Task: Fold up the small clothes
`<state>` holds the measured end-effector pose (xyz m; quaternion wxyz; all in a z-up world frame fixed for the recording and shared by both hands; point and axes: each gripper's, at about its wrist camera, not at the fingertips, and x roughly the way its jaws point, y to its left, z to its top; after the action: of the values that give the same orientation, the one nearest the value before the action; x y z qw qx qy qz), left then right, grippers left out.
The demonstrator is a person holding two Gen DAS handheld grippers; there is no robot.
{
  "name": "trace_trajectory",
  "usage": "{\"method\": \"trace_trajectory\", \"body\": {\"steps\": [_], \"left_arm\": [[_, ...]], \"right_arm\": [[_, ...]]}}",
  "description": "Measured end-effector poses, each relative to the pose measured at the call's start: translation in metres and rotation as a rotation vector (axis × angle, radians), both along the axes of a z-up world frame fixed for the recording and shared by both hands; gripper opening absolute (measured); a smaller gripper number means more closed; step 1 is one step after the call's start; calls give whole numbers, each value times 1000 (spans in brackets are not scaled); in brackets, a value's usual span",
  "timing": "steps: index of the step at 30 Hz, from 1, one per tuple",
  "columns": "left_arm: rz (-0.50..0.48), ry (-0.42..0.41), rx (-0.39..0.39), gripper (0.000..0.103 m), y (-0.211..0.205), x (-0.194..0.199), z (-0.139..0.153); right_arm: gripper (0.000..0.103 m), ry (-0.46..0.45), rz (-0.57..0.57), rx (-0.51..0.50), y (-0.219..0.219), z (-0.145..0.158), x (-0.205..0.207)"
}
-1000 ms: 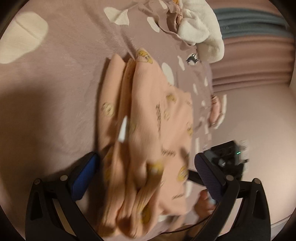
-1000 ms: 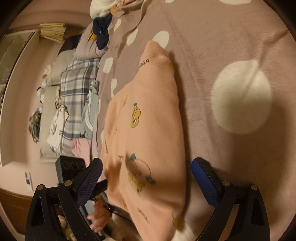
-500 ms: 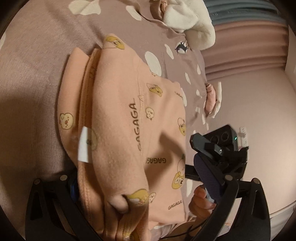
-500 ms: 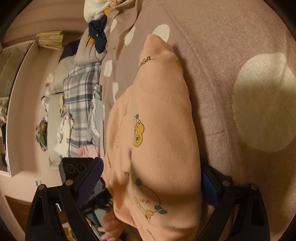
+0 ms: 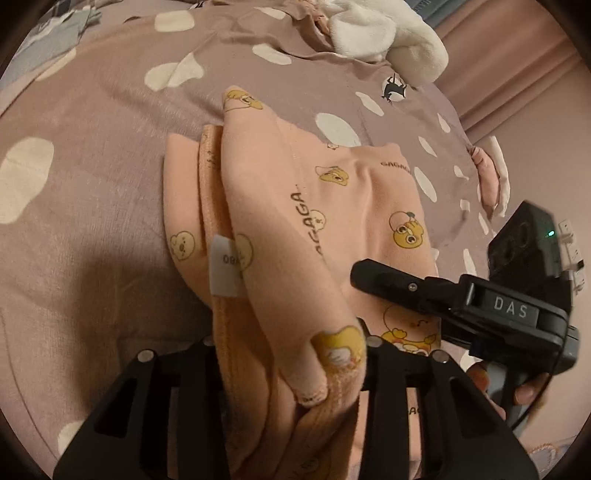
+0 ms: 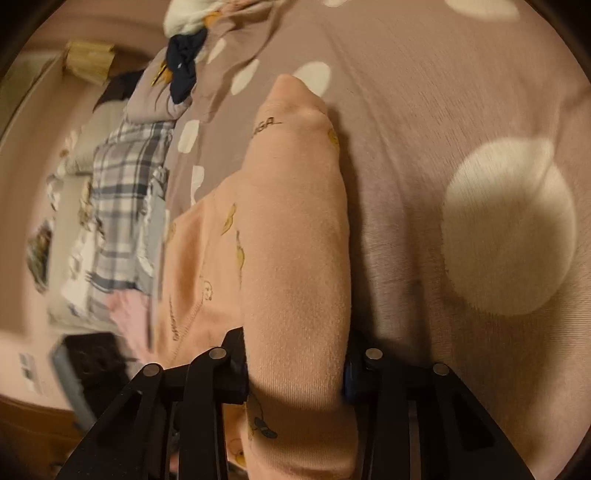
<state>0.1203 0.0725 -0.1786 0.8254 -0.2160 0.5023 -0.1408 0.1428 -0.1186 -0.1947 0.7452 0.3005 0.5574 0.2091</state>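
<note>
Garment: peach printed top, bunched in folds on the polka-dot bedspread.
Your left gripper: jaws pinched on a thick fold at the near edge.
Your right gripper: jaws clamped on another bunched fold.
White label: showing on the fabric.
Surroundings: white plush far side, plaid fabric beside the bedspread.

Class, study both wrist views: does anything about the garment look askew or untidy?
Yes. The peach garment lies in uneven folds; its white label sticks out at the folded edge, and fabric bunches inside the left gripper.
</note>
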Motion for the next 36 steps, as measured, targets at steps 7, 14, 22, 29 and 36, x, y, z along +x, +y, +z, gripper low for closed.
{"method": "trace_trajectory", "body": {"steps": [7,14,22,29,36], "left_arm": [[2,-19,-16,31,0,-4,25],[-20,-120,-7,31,-23,-20,75],[-105,-194,28,31,-72,-38,116],[-159,-218,46,31,-113,-37,133],[-133,-214,187,60,-130,-34,126]], "right_arm": [[34,-84,-13,0,3,21,-4],[34,-209,-19,-19,-8,66,-23],[34,-330,-59,-82,-44,112,-53],[34,-369,-99,-80,-75,121,-64],[34,-338,-136,-77,-102,112,-70]]}}
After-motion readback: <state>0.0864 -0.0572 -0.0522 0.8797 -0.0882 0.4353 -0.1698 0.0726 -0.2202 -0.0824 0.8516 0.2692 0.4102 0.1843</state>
